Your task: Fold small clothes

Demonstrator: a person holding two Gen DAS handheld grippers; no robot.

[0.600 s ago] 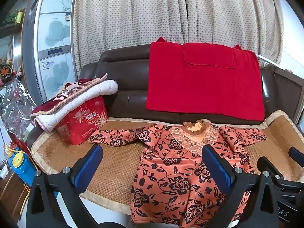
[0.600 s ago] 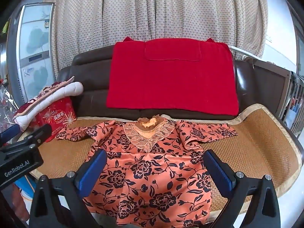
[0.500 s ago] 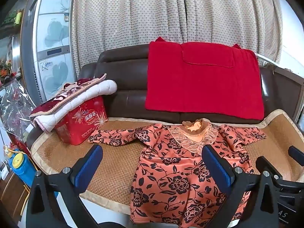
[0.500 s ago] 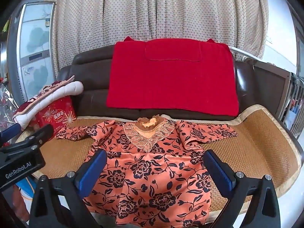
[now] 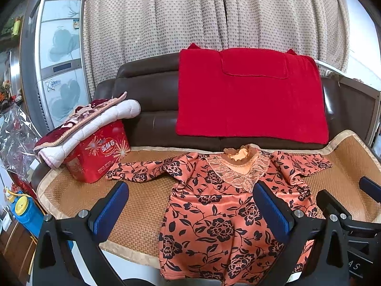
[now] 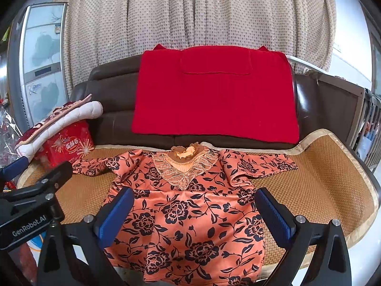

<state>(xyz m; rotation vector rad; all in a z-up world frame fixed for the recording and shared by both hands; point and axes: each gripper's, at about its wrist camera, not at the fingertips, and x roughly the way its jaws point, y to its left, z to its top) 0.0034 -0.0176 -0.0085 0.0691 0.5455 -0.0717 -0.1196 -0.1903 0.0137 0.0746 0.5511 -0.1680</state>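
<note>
A small orange dress with black flowers lies flat on a woven mat over the sofa seat, lace collar at the back, both sleeves spread sideways, hem hanging over the front edge. My left gripper is open above the dress's left side and the mat, holding nothing. My right gripper hovers open over the middle of the dress, with only cloth far below between its blue pads. Each gripper shows at the edge of the other's view.
A red box topped with folded quilts stands at the mat's left end, near the left sleeve. A red cloth hangs over the brown sofa back. A curtain and a fridge stand behind. A blue container sits on the floor, left.
</note>
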